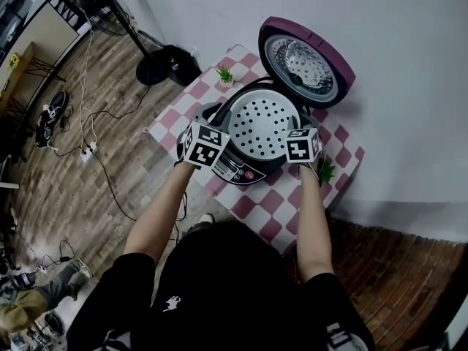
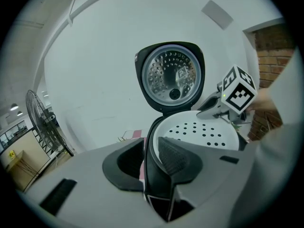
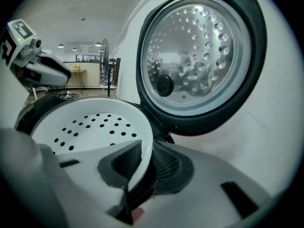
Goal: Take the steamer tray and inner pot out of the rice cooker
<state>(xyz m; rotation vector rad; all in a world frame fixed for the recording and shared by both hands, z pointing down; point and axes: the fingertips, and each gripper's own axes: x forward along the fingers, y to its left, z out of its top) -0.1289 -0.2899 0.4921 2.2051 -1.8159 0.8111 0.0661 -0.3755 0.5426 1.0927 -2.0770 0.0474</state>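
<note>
left fingers gripping steamer tray rim; right fingers gripping opposite rim; rice cooker open

Bright, even indoor light. Glare is noted on the shiny perforated metal inner lid; edges are bent, corners darkened.

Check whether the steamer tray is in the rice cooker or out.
In: the steamer tray sits in the open rice cooker, not lifted.

A white perforated steamer tray sits level inside the open rice cooker, its purple lid raised.
</note>
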